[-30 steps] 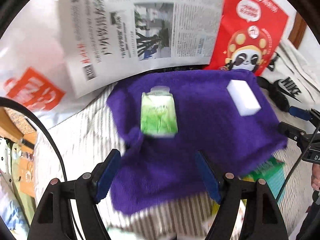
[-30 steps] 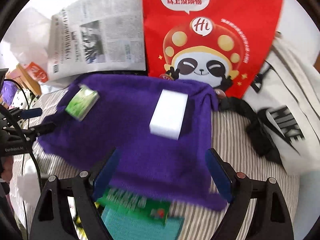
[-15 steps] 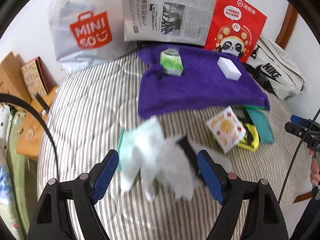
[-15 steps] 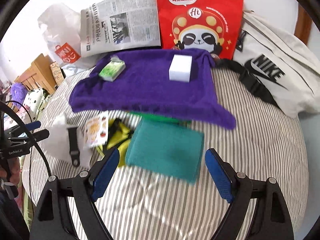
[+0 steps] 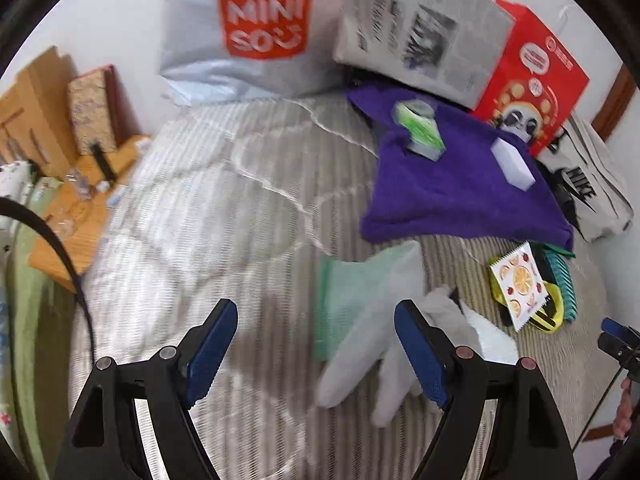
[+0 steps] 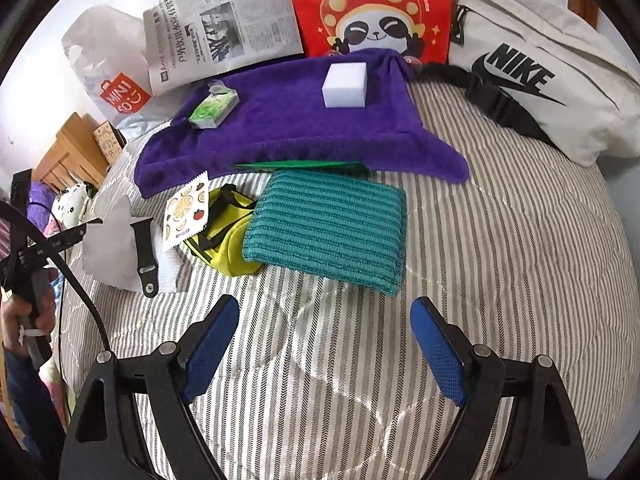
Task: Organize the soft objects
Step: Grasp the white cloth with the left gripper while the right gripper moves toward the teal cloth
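Hovered with both tools spread wide and empty: left tool [image 5: 314,354] over striped bed quilt [image 5: 208,216], right tool [image 6: 324,346] near ribbed teal cloth [image 6: 326,230].

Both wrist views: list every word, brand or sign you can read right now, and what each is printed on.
"MINISO": grey plastic bag.
"NIKE" with swoosh: cream bag.
"Hi": mushroom cap of the panda on the red paper bag.
White Chinese text in the speech bubble on the red bag: cropped, unreadable.
Newspaper: Chinese headline and columns too small to read.
Green tissue pack and fruit-print sachet: print too small to read.
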Demonstrator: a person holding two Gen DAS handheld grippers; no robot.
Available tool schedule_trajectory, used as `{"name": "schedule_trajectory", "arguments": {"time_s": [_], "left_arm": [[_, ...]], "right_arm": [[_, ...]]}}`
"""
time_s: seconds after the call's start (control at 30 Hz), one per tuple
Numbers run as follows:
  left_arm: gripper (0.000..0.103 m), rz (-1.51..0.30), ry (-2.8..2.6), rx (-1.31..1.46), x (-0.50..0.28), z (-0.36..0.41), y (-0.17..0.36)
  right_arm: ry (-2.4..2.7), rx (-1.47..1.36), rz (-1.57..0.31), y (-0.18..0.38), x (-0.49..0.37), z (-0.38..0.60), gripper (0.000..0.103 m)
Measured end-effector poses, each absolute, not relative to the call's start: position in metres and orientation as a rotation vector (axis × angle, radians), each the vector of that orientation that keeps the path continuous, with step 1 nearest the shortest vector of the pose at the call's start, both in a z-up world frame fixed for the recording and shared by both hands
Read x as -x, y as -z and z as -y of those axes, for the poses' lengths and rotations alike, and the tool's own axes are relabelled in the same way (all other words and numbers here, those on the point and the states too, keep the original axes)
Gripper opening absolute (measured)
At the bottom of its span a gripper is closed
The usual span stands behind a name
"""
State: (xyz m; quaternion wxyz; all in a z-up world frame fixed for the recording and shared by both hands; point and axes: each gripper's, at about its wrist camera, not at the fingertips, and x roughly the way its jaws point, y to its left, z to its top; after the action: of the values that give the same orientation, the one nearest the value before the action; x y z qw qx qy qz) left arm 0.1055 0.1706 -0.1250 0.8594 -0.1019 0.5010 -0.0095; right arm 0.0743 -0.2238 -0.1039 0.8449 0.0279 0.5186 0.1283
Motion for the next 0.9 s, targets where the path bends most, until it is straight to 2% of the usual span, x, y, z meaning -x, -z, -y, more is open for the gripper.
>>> {"name": "schedule_trajectory", "arguments": {"time_s": [0.4,0.43,0.47,0.57,0.73,0.9], "left_arm": [[0.079,-1.101,0.103,0.063,-0.119,-0.117,0.152],[0.073,-1.093,0.107,0.062,-0.118,-0.117,0.150],[0.056,-1.080,0.119,0.063,-0.116,-0.117,0.149],[0.036,-1.071,0.178,0.094,-0.112,-0.117,0.147],[0.023,-1.056,0.187,0.135,-0.109,-0.123,0.144],[0.023,-1.019,0.050,0.032,-0.103,-0.134,0.132]], "right_arm": [[-0.258,-0.051,-1.136,0.116,-0.081,0.220,0.087],[-0.259,-0.052,-1.138,0.116,-0.081,0.220,0.087],[-0.259,-0.053,-1.140,0.117,-0.082,0.219,0.087],[-0.261,-0.051,-1.144,0.118,-0.083,0.218,0.087],[-0.265,-0.060,-1.136,0.118,-0.084,0.218,0.087],[-0.237,-0.037,-1.126,0.117,-0.083,0.222,0.087]]}}
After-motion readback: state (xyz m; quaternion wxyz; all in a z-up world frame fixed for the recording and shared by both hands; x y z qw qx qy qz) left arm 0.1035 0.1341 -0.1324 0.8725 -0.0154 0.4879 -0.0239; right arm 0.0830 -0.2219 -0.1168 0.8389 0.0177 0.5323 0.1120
